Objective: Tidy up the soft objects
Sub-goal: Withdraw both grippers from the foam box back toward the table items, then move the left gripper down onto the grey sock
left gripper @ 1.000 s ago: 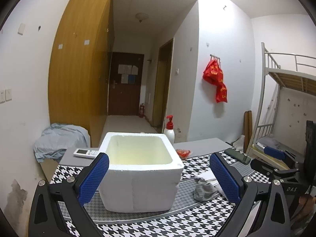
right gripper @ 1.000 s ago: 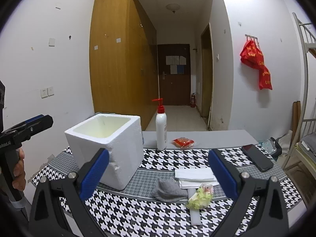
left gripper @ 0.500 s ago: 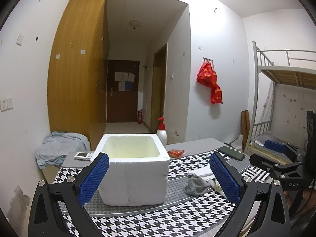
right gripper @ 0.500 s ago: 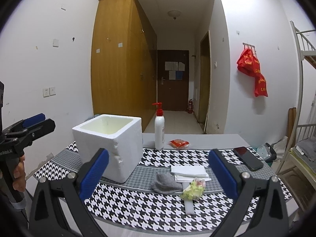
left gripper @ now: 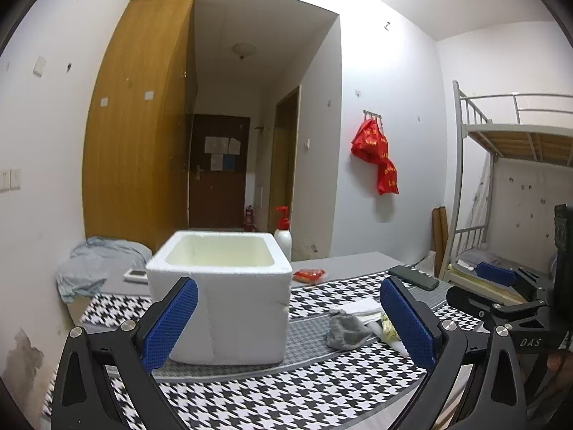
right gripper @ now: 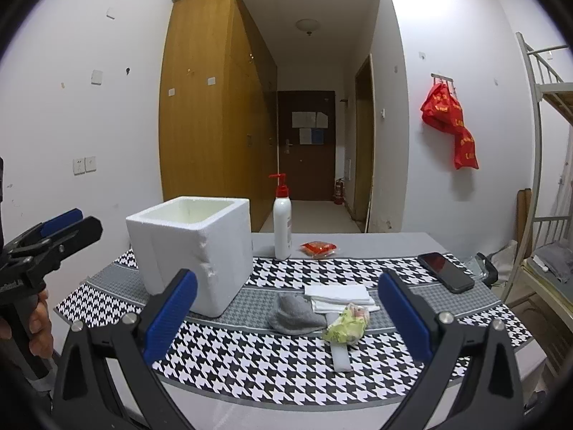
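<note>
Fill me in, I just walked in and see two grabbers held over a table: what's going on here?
A person holds a two-finger gripper in each hand above a houndstooth-covered table. The left gripper and the right gripper are both open and holding nothing. A grey sock, folded white cloths and a crumpled yellow-green item lie together to the right of an open white foam box. Nothing shows inside the box from these angles, so the sorting looks not yet started.
</note>
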`<state>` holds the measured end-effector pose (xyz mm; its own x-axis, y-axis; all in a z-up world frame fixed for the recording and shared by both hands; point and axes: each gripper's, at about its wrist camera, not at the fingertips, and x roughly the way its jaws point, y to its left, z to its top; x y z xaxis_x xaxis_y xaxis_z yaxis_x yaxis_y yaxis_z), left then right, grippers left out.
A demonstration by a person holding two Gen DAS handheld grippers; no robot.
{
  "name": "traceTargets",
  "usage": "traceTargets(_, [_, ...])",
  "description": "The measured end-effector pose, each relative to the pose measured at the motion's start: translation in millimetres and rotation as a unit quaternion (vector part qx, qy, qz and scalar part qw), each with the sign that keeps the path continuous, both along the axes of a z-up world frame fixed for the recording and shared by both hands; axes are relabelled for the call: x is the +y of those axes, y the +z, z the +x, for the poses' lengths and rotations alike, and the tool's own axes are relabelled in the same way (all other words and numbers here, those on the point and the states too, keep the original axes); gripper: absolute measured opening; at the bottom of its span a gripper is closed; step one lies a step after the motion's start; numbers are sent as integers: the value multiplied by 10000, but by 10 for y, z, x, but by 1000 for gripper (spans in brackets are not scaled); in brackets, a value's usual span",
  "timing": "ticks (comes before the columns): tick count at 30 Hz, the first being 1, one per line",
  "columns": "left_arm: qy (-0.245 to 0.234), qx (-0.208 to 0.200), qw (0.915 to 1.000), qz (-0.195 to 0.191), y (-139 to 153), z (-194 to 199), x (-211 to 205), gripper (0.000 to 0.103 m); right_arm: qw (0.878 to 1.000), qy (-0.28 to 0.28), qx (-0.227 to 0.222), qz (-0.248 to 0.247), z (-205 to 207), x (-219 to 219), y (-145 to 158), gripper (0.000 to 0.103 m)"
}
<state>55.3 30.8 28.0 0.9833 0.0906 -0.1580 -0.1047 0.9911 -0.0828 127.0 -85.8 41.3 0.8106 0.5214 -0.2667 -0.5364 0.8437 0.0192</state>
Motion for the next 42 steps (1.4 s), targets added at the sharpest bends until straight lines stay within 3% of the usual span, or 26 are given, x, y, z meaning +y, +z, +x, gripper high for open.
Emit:
traceTargets(23, [-559, 552, 9969, 104, -402, 408, -327, 102, 9976, -307, 609, -151, 407, -176, -403, 102])
traceTargets(42, [-1184, 1435, 9819, 341, -609, 1055, -660, 102, 9917, -664, 1092, -165, 868, -453, -663, 102])
